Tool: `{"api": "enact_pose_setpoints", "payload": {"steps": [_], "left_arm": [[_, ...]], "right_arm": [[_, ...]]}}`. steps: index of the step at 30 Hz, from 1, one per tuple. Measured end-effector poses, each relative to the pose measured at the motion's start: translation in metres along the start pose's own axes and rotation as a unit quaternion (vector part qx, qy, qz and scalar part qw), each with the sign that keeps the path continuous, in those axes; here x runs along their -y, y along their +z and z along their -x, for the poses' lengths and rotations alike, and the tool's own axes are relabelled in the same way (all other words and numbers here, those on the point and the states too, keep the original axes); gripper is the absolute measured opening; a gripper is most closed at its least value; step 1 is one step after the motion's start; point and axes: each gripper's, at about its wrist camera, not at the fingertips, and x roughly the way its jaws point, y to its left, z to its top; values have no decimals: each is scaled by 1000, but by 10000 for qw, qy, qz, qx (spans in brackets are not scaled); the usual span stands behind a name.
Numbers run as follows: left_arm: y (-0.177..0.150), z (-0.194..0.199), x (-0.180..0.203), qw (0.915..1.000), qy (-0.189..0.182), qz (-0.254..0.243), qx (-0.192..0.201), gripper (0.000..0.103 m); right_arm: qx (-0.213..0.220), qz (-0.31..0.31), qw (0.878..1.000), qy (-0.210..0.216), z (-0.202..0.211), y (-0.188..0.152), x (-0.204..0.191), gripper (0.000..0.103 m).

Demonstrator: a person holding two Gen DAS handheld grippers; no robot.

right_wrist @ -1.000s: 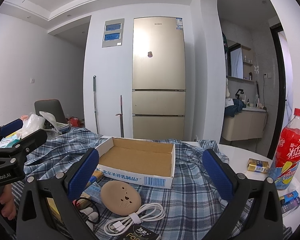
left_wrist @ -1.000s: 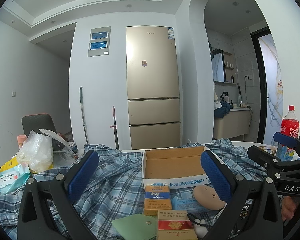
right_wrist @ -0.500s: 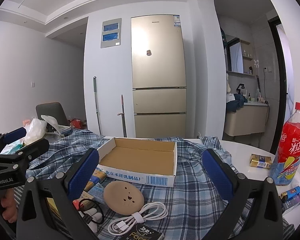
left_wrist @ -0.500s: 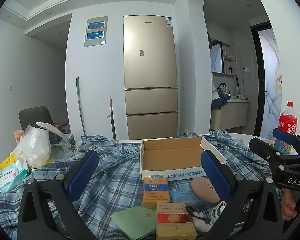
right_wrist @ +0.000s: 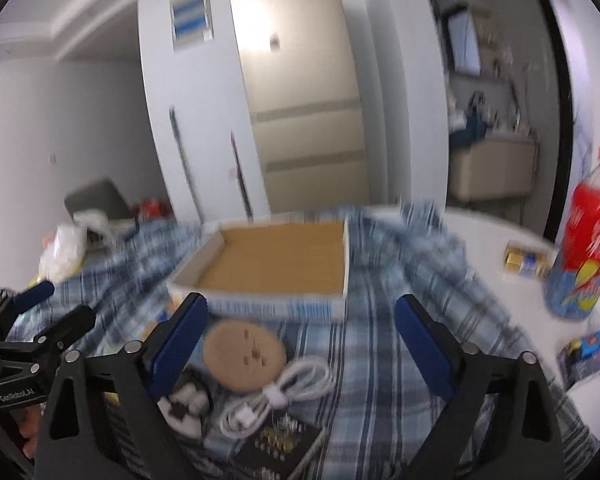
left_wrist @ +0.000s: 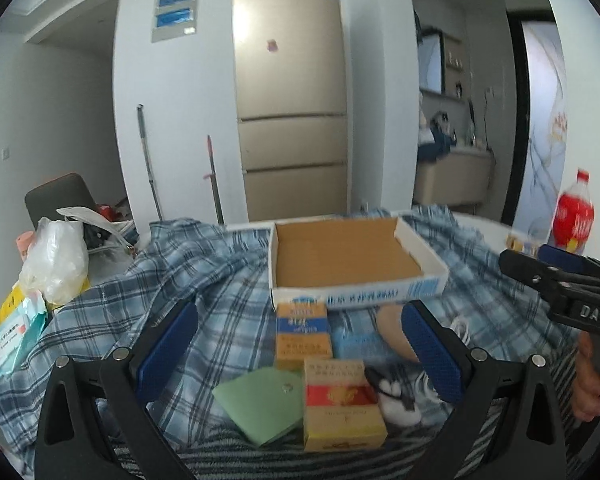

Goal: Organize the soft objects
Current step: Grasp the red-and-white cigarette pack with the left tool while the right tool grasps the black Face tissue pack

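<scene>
Behind your work area you have a tall gold fridge (left_wrist: 292, 92) against the white wall, with a mop handle (left_wrist: 146, 160) leaning to its left. A dark chair (left_wrist: 58, 196) sits at the far left, and a crumpled plastic bag (left_wrist: 56, 260) lies in front of it. To your right, a red soda bottle (right_wrist: 584, 248) stands upright on the bare white tabletop (right_wrist: 496, 232), with a small gold packet (right_wrist: 526, 260) just beside it.
</scene>
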Motion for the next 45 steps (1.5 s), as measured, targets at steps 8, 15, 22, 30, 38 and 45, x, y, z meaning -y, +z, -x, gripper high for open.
{"api": "enact_pose_setpoints", "payload": {"steps": [8,15,22,30,38,45], "left_arm": [[-22,-34,26,9917,-296,-573,-1116,91],[-31,-48,25,9839,-357,-580,-1654,73],[-41,-61,30,9740,-487,-775,-2071,69],[-45,-66,31,9700,-512,-809,-2236,64],[-34,-46,27,9829,-527,-702,-1620,60],[-17,-16,19,9954,-559,-446,-635,59]], "right_arm": [[-1528,-157,9880,147,-42,-28,8,80],[-1838,161,9827,155,-43,-37,-3,79],[-2333,296,9719,22,-56,-48,-9,78],[-2654,513,9627,-131,-65,-59,-18,77],[-2705,520,9612,-135,-68,-62,-19,61],[-2260,244,9738,-52,-52,-51,-6,53]]}}
